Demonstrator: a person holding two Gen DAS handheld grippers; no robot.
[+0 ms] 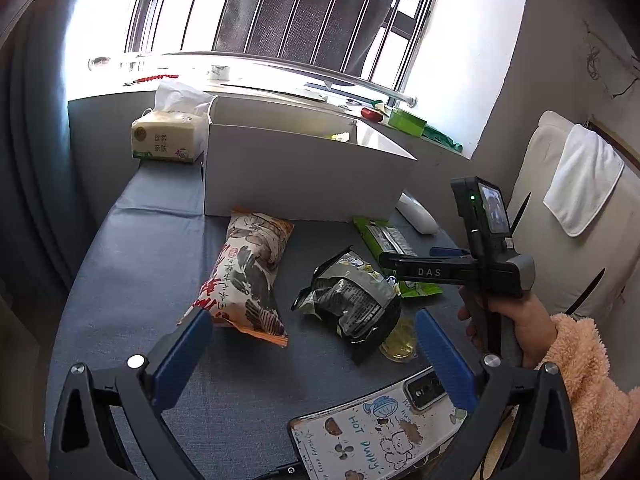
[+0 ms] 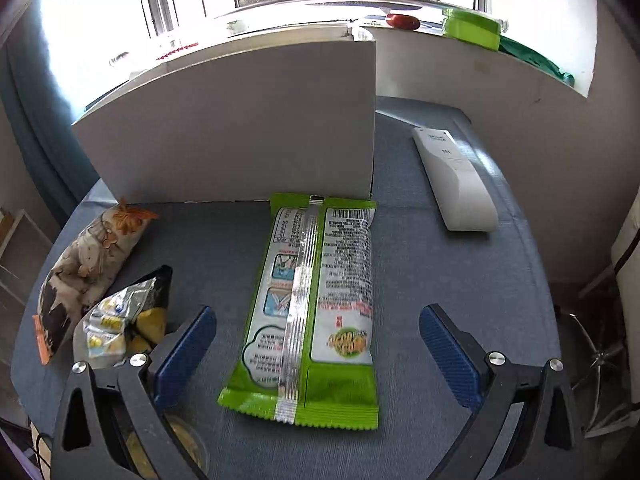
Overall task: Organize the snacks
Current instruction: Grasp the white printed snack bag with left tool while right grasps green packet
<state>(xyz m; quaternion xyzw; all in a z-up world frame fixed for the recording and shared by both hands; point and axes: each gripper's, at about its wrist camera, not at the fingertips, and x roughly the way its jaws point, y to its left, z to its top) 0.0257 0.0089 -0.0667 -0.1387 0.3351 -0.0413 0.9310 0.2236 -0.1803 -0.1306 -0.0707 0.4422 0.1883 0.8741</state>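
Now both grippers, left [image 1: 314,334] and right [image 2: 318,332], have jaws wide open and empty, the right lined up over the green pack [image 2: 312,312], likely to grab it for the box [image 2: 240,128].

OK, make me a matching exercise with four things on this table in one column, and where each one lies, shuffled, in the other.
Things:
1. green snack packet
2. white remote
3. tissue pack
4. phone

Places:
A. left of the white box, by the window
B. right of the white box, near the table's right edge
C. between the right gripper's open fingers, seam side up
D. nearest table edge, under the left gripper

Pairs: 1-C, 2-B, 3-A, 4-D
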